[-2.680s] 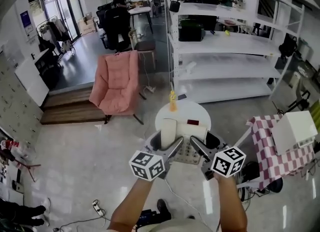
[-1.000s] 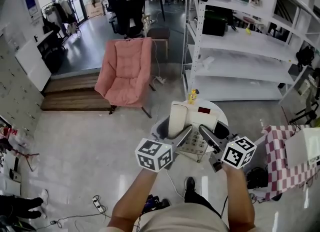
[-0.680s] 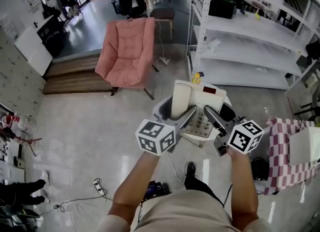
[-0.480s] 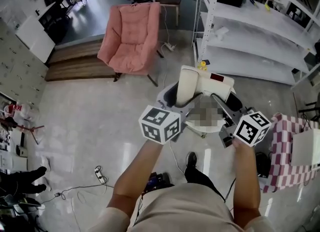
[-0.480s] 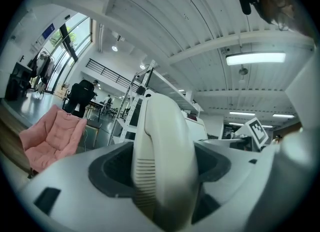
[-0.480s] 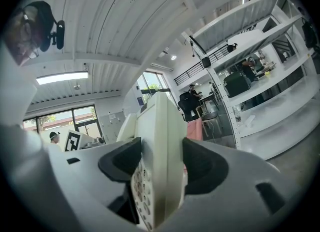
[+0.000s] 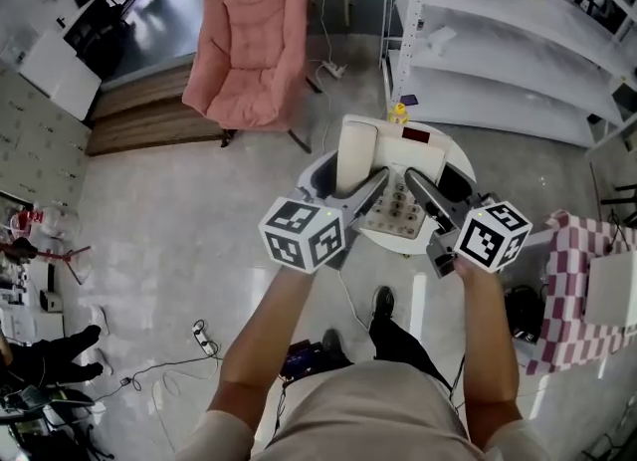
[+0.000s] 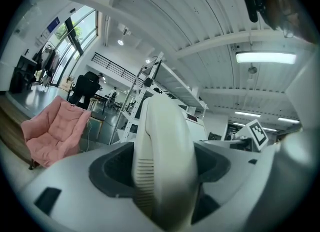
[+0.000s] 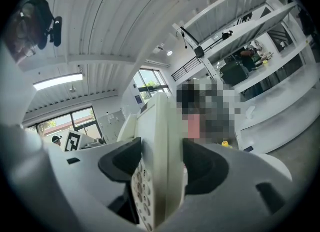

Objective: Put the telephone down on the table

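Note:
A cream desk telephone, handset on its left side and keypad facing up, is held between both grippers over a small round white table. My left gripper is shut on the handset side; in the left gripper view the handset fills the gap between the jaws. My right gripper is shut on the keypad side, where the base stands edge-on between the jaws. I cannot tell whether the telephone touches the table.
A small yellow object sits at the table's far edge. A pink armchair stands to the far left, white shelving to the far right. A checked cloth lies at right. Cables trail on the floor.
Both grippers have kept their hold on the telephone. The head view has tipped further down, and the telephone stays over the round table.

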